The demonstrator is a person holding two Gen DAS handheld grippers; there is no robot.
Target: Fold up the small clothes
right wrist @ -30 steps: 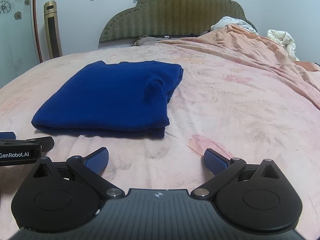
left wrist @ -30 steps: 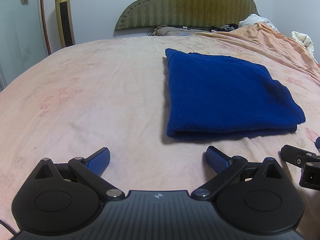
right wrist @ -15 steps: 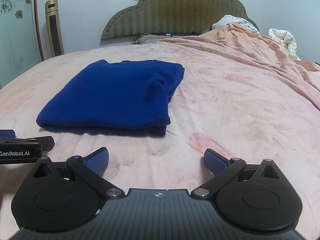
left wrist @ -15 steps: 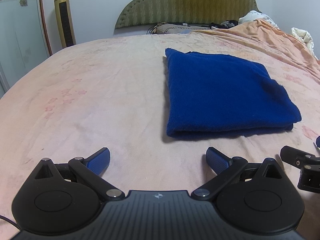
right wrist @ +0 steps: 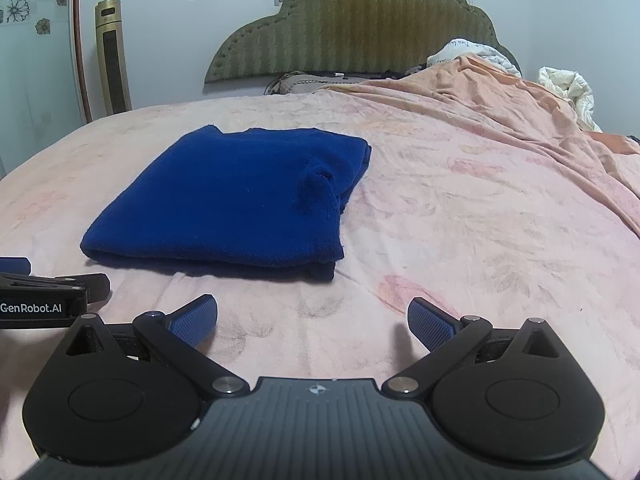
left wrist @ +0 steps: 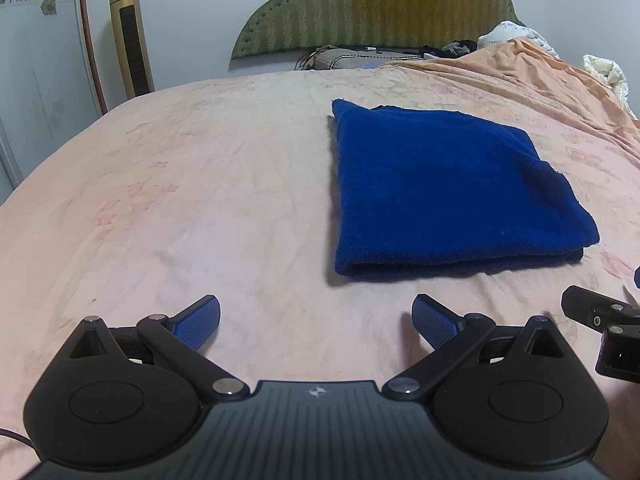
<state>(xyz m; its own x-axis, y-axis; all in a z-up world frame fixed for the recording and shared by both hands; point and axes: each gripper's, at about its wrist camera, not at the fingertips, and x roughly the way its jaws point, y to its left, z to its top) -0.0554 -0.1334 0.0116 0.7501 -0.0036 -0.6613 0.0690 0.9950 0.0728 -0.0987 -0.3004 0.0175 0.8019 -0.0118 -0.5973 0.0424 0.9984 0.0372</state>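
Grippers: both black two-finger tools are seen with their blue-padded fingers spread wide apart and nothing between them; the left gripper (left wrist: 316, 318) and the right gripper (right wrist: 312, 318) are held low over the near part of the bed, side by side, each showing at the edge of the other's view.
Bed: a wide pink sheet with a faint floral print (left wrist: 224, 184) is spread over the mattress, bare on the left; a rumpled peach blanket (right wrist: 520, 120) is heaped along the far right.
Headboard: a padded olive-green scalloped headboard (right wrist: 352, 32) is seen at the far end, against the wall.
Garment: a dark blue knitted garment, folded into a flat rectangle (left wrist: 444, 192), is lying on the sheet just beyond the fingers, untouched by either tool; its doubled edge faces the near side, with layers stacked evenly.
Loose detail: a small raised bump of blue fabric (right wrist: 316, 184) is seen near the garment's right edge.
Progress: folding of this piece is judged essentially complete; at most, the bump could be smoothed.
Remaining: no other unfolded small clothes can be made out.
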